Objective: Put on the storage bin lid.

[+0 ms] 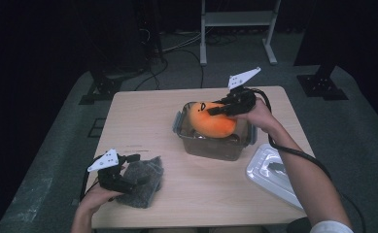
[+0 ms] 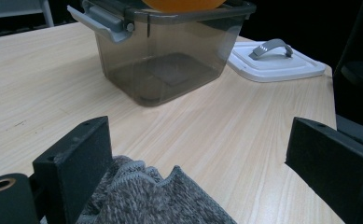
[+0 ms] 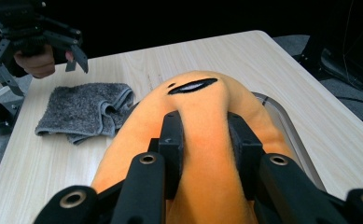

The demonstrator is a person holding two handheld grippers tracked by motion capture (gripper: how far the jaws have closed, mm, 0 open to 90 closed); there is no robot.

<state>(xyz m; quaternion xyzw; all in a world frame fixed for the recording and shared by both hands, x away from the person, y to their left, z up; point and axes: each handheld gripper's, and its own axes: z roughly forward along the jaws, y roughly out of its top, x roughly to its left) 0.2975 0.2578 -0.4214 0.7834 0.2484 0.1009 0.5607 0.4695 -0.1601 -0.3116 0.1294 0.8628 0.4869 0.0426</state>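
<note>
A dark room with stands and cables on a grey floor surrounds the pale wooden table point(image 1: 143, 121), which sits in the middle of the high view. Right of centre in that frame stands a smoky translucent plastic storage box point(image 1: 214, 143) with grey latches, and its flat white lid with a grey handle point(image 1: 272, 172) lies apart at the lower right.

The right gripper point(image 1: 217, 109) has its jaws pinched deep into a soft orange plush toy with a black stitched mark point(image 1: 212, 121), so the fabric bulges up between the pads in the right gripper view point(image 3: 202, 140). The toy rests on the box's rim, its underside just inside the opening. Its long axis runs roughly left to right in the high view, along the box's own length, and it looks nearly as long as the opening. By my reading, the lowering depends on keeping that alignment so the ends clear the rim.

The left gripper point(image 1: 137, 169), at the lower left of the high view, stands wide open over a folded grey knitted cloth point(image 1: 143, 180), pads clear of it.
</note>
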